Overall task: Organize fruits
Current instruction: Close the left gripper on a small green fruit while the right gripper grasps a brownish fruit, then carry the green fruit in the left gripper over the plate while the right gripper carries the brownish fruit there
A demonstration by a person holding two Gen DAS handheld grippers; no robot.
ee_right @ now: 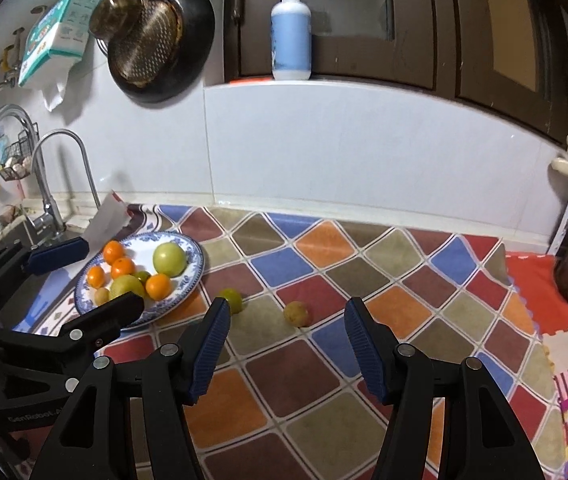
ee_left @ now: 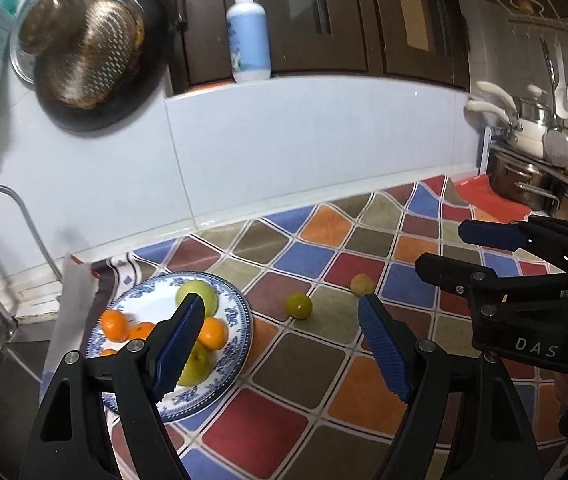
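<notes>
A blue-patterned plate (ee_right: 192, 276) at the counter's left holds several oranges (ee_right: 158, 286), green apples (ee_right: 169, 259) and small fruits; it also shows in the left wrist view (ee_left: 240, 344). A small green fruit (ee_right: 235, 299) (ee_left: 298, 306) and a small yellow-brown fruit (ee_right: 296, 313) (ee_left: 361, 284) lie loose on the chequered mat right of the plate. My left gripper (ee_left: 280, 320) is open and empty, above the plate's right side. My right gripper (ee_right: 285, 320) is open and empty, above the two loose fruits.
A sink with taps (ee_right: 50, 200) lies left of the plate. Pots and utensils (ee_left: 531, 176) stand at the right end. A tiled wall (ee_right: 323, 140) backs the counter, with a pan (ee_right: 156, 40) hanging and a bottle (ee_right: 291, 36) on the sill.
</notes>
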